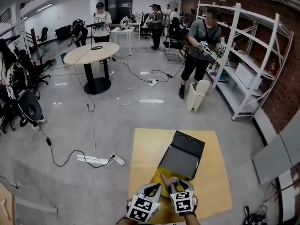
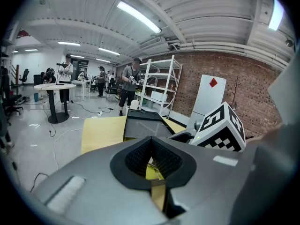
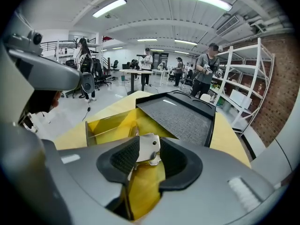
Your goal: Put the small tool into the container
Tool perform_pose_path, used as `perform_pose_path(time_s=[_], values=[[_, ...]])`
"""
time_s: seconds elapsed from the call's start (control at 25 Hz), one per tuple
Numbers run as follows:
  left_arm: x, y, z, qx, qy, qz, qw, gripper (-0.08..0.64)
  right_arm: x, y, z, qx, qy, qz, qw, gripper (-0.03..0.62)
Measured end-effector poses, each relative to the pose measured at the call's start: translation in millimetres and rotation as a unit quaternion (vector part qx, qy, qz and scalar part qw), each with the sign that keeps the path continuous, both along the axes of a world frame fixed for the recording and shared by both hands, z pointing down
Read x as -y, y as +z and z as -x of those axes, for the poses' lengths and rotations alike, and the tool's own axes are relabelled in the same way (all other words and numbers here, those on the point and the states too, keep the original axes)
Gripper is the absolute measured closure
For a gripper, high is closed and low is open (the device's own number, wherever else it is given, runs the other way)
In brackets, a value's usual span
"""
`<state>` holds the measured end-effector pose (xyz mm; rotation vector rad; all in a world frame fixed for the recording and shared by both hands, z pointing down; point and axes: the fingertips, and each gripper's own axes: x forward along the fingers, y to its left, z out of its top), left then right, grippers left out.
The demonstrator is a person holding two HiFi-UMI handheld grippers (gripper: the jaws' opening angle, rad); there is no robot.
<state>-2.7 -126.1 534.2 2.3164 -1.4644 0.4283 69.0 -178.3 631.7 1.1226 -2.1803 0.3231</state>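
A yellow see-through container (image 1: 164, 171) (image 3: 108, 125) stands at the near end of the yellow table (image 1: 215, 172), its black lid (image 1: 183, 154) (image 3: 183, 118) swung open and lying flat behind it. My right gripper (image 1: 175, 184) (image 3: 149, 156) hangs over the container's inside. Its jaws stand wide, and a small flat metal tool (image 3: 147, 148) sits between them, leaning on the left pad and free of the right one. My left gripper (image 1: 153, 189) (image 2: 151, 161) is just left of it, jaws closed on the container's thin near wall (image 2: 158, 197).
The floor around has cables and a power strip (image 1: 118, 161). A round table (image 1: 91, 53) stands far left, white shelving (image 1: 248, 55) far right, and a pale bin (image 1: 197, 95) beside a standing person (image 1: 200, 50). Several other people stand at the back.
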Motion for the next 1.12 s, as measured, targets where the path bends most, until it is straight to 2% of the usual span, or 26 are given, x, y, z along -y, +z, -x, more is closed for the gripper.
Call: perform_pose_path(time_s=[0.28,0.64,1.12], values=[[10.8,3.6,1.7,-0.003,-0.008,-0.012,0.9999,0.551,9.0,-7.1,5.5,0.025,-0.004,-0.009,1.000,0.477],[19.3,-1.1,7.8,-0.006,-0.019,-0.029,0.9994,0.551,10.5,-37.9,25.6,0.092,-0.016,-0.025,0.995,0.546],[15.1,-4.1,17.4,-0.012,-0.030,-0.031,0.9990,0.551,-15.6,-76.0,46.2,0.144,-0.038,-0.042,0.988,0.586]])
